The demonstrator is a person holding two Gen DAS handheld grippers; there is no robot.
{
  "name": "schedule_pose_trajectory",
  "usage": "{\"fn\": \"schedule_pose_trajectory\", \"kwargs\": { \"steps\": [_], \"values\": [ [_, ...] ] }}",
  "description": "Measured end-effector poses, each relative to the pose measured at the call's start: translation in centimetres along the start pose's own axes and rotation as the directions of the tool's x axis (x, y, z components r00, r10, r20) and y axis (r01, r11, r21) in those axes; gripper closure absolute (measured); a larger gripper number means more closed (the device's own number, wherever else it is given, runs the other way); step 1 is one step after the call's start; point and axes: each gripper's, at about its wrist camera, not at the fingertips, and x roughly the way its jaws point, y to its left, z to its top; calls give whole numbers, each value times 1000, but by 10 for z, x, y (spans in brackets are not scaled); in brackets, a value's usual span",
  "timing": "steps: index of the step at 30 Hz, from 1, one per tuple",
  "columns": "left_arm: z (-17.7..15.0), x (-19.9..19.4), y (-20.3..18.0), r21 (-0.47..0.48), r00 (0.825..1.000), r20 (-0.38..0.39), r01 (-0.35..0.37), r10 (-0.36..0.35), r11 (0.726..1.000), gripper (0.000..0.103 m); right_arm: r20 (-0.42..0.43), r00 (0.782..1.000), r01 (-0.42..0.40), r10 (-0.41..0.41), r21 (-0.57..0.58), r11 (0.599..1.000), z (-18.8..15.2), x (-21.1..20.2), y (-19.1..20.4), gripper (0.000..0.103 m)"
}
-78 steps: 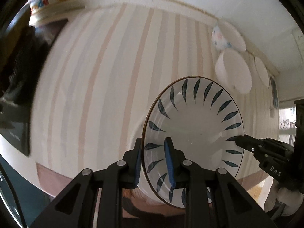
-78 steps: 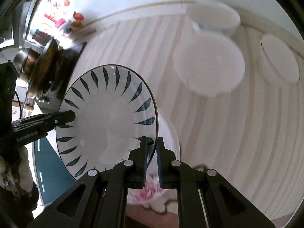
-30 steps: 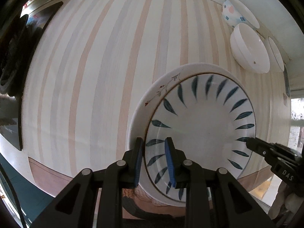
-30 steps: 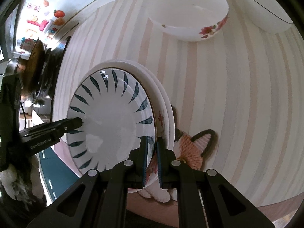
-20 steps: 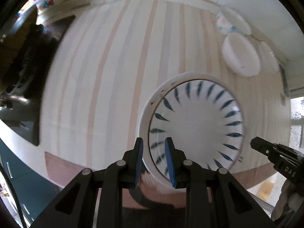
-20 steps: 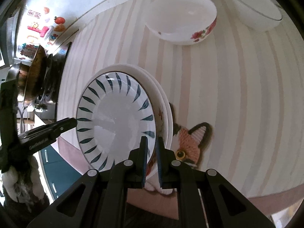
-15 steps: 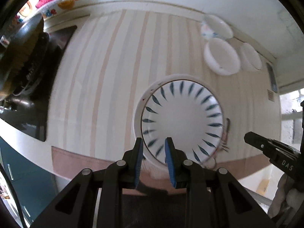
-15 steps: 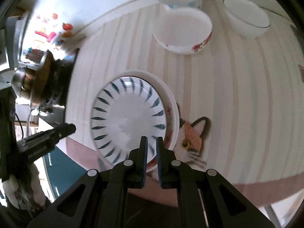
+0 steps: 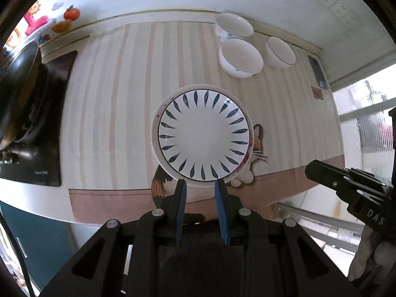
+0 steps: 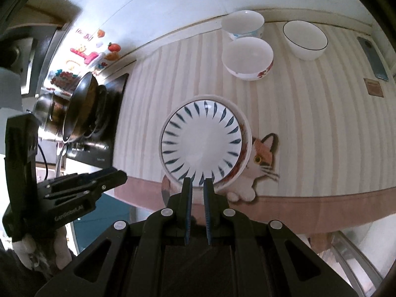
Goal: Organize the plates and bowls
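Note:
A white plate with blue leaf marks lies on top of a larger white floral plate near the counter's front edge. Three white bowls stand at the back: a floral one, a blue-patterned one and a dark-rimmed one. My left gripper is open and empty, held back above the plates' near edge. My right gripper is slightly open and empty, also above the near edge.
The striped cloth with a cat print covers the counter. A stove with a pan stands at the left. A phone and a small brown card lie at the right.
Both grippers let go of the blue-leaf plate, now resting on the floral plate, and pulled back and up away from it.

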Motion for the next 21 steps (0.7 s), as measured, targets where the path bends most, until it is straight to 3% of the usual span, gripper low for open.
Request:
{"fn": "schedule_pose_trajectory", "kwargs": {
  "steps": [6,9,11,12,14,21],
  "values": [
    [3,-4,2,22,1000,12,25,-26,999,82,-4,1000,13,-13,30,999,-11,-3,5,92],
    [18,7,5,2,999,13,41,-41,999,76,-16,1000,-1,2,53,999,-7,4,-5,88],
    [33,19,6,-14,999,14,46,-46,999,76,-15,1000,-18,20,78,997,1,10,-17,43],
    [44,26,6,-20,999,25,43,-43,999,76,-7,1000,-25,25,93,995,5,12,-22,35],
    [65,38,4,-31,999,35,30,-29,999,76,9,999,-33,32,117,993,18,17,-38,32],
    [157,81,-11,-117,991,102,99,-87,988,76,84,996,23,-34,130,991,92,38,-95,32]
  ]
}}
